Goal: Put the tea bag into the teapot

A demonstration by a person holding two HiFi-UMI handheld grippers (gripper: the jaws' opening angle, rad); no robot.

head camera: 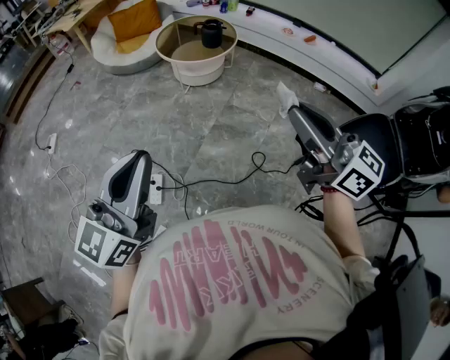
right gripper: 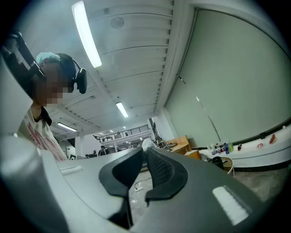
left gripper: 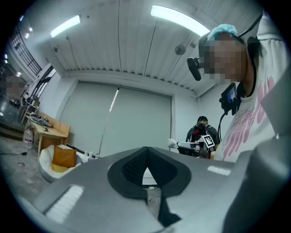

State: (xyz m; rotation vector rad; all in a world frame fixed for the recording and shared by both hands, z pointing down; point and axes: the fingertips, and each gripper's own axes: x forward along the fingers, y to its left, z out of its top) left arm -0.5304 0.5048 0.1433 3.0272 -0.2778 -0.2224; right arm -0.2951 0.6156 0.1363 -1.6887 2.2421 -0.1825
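head view: right gripper [head camera: 294, 110] pinches a white tea bag [head camera: 285, 98] at its tips; left gripper [head camera: 140, 155] is closed, empty; black teapot [head camera: 211, 33] sits on a round table [head camera: 200, 70] well apart.

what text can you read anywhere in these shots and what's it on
"IN YOUR WORLD": pink print on the person's shirt, upside down in the head view.
"SCENERY": same shirt print, right edge.
Large pink shirt letters: too warped to read.
Marker cubes: patterns only, no words.
Bottles on the ledge: labels too small.
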